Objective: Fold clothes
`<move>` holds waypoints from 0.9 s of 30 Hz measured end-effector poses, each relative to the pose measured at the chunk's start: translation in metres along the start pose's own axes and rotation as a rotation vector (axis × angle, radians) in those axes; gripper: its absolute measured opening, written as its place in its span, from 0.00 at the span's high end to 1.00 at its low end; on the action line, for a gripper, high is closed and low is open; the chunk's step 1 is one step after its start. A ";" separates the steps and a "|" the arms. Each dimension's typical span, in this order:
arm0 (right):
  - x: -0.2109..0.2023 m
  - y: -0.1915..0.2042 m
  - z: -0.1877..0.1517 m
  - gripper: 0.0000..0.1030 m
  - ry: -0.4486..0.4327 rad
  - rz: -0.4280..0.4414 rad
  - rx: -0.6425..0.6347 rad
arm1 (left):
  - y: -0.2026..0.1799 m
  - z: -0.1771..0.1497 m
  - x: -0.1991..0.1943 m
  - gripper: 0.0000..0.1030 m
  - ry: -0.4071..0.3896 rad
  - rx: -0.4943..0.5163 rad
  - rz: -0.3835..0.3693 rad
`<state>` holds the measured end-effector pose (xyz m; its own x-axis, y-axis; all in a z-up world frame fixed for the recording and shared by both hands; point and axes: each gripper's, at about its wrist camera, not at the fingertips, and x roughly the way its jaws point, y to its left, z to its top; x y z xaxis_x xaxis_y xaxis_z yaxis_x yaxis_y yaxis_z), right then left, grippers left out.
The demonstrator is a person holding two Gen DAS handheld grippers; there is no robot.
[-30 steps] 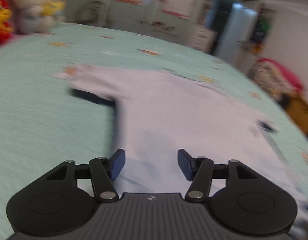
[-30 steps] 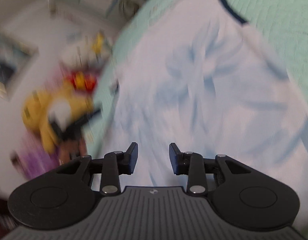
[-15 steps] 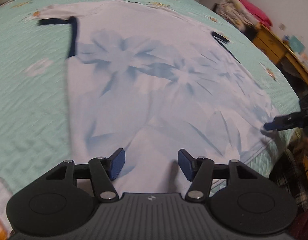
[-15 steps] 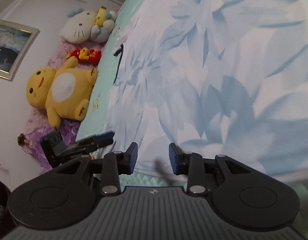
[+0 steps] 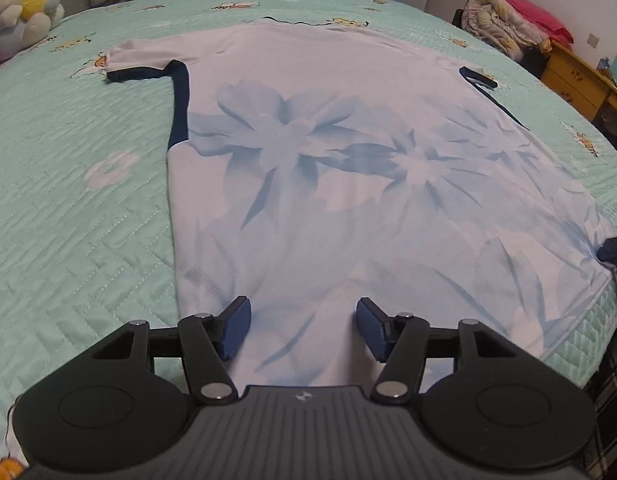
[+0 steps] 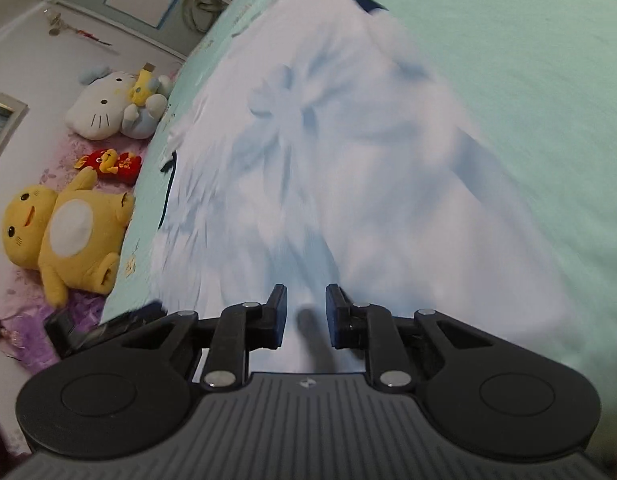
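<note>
A white T-shirt (image 5: 348, 168) with a pale blue flower print and navy trim lies spread flat on the mint quilted bed (image 5: 68, 220). My left gripper (image 5: 303, 328) is open just above the shirt's hem, near its left bottom corner, with nothing gripped. One blue tip of my right gripper (image 5: 614, 249) shows at the shirt's right hem corner. In the blurred right wrist view the right gripper (image 6: 306, 316) is over the shirt (image 6: 348, 168) with its jaws closing; a small ridge of cloth lies between them and a gap still shows.
A white cat plush (image 6: 108, 108), a red toy (image 6: 108, 162) and a yellow plush (image 6: 64, 232) sit beside the bed. Bundled pink bedding (image 5: 512, 24) and a wooden cabinet (image 5: 580, 80) stand at the far right. The bed's edge runs close under both grippers.
Both views swung and settled on the shirt's hem. The left gripper dipped lower over the hem, still open. The right gripper's jaws have narrowed a good deal over the cloth.
</note>
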<state>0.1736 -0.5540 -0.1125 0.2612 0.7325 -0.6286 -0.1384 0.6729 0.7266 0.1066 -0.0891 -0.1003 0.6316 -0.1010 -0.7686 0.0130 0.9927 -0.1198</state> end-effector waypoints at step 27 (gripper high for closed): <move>0.021 -0.011 0.055 0.68 -0.197 0.152 0.091 | 0.011 0.006 0.026 0.53 -0.030 -0.349 -0.214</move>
<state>0.2329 -0.5520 -0.1186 0.4263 0.7843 -0.4507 -0.1062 0.5382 0.8361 0.1279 -0.0807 -0.1180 0.6655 -0.2955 -0.6854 -0.1139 0.8673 -0.4845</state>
